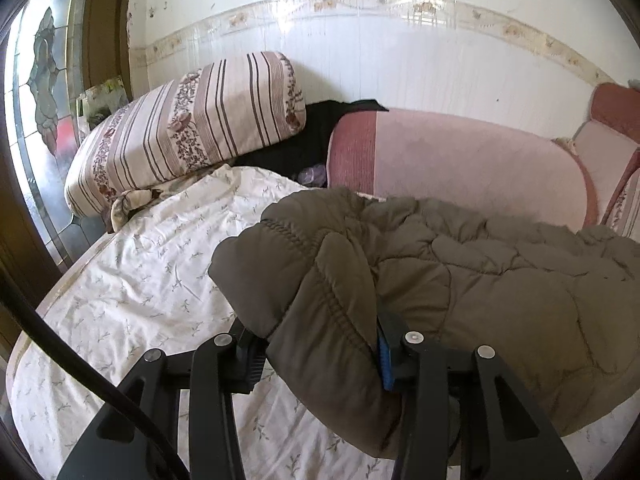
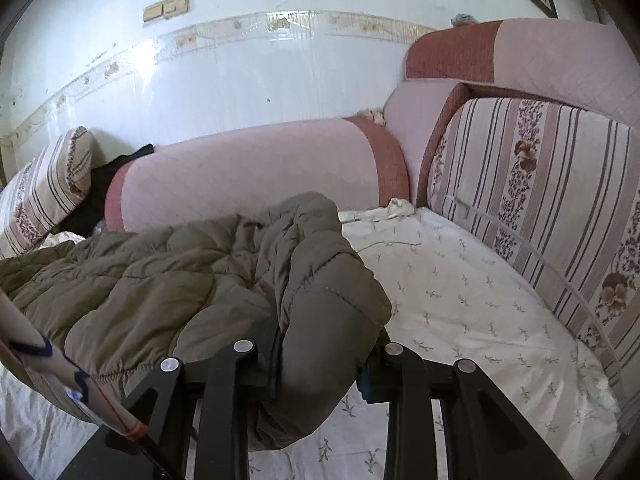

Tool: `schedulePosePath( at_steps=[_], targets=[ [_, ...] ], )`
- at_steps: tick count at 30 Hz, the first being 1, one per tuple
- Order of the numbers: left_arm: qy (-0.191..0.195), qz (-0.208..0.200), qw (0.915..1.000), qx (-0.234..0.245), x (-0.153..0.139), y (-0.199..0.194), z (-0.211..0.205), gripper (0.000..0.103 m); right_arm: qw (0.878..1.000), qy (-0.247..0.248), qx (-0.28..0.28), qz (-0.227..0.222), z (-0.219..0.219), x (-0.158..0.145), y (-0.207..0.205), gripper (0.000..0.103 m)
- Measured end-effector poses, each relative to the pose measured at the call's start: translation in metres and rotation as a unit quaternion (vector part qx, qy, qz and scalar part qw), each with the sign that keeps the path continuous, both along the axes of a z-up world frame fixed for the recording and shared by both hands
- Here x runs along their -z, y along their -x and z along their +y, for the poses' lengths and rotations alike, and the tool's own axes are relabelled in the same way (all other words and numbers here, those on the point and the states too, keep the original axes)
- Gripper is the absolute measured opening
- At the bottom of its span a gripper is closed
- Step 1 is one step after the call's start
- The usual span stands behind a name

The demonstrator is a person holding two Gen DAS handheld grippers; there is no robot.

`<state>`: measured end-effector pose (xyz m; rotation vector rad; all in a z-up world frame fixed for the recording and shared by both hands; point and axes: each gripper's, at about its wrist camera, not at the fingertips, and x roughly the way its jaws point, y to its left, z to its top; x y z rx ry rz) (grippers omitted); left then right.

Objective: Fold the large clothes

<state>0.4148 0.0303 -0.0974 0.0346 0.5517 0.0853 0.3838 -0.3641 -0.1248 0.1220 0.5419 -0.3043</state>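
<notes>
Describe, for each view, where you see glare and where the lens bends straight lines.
Left wrist view: daylight from the stained-glass window flares on the tiled wall; its border strip arcs. Right wrist view: softer sheen on the tiled wall, border strip bowed, corners vignetted black.

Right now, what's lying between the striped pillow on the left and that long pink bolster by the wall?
A dark black garment fills the gap between the striped pillow and the pink bolster, with something small and purple beneath it; the left wrist view shows this best.
</notes>
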Motion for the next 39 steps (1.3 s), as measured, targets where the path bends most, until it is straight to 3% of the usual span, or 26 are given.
schedulePosePath(
  at_steps=[12,17,22,26,29,31,33,35,39],
  targets=[
    [0.012,0.005,0.9999,0.001,-0.016,0.072,0.013,0.042,1.000,-0.016,-0.018,-0.016,0.011,-0.025,0.060,0.029],
    [0.016,0.022,0.9996,0.002,0.004,0.114,0.017,0.042,0.999,-0.035,-0.017,-0.010,0.010,-0.016,0.097,0.029],
    [0.014,0.062,0.9980,-0.006,0.045,0.135,0.021,0.045,0.996,-0.076,-0.004,0.035,0.004,0.021,0.124,0.030],
    [0.018,0.109,0.9937,-0.019,0.081,0.136,0.024,0.054,0.985,-0.144,0.009,0.094,-0.013,0.063,0.125,0.032],
    [0.031,0.120,0.9921,-0.019,0.091,0.139,0.030,0.058,0.970,-0.205,0.015,0.131,-0.030,0.089,0.125,0.043],
    [0.052,0.122,0.9912,-0.014,0.092,0.146,0.039,0.063,0.961,-0.246,0.022,0.123,-0.042,0.091,0.134,0.053],
    [0.083,0.125,0.9885,-0.019,0.091,0.158,0.053,0.072,0.948,-0.295,0.026,0.112,-0.054,0.091,0.148,0.057],
    [0.107,0.121,0.9866,-0.024,0.088,0.171,0.062,0.074,0.940,-0.324,0.030,0.106,-0.063,0.090,0.161,0.058],
    [0.102,0.083,0.9906,-0.036,0.073,0.203,0.063,0.074,0.938,-0.335,0.044,0.081,-0.074,0.080,0.187,0.059]
  ],
)
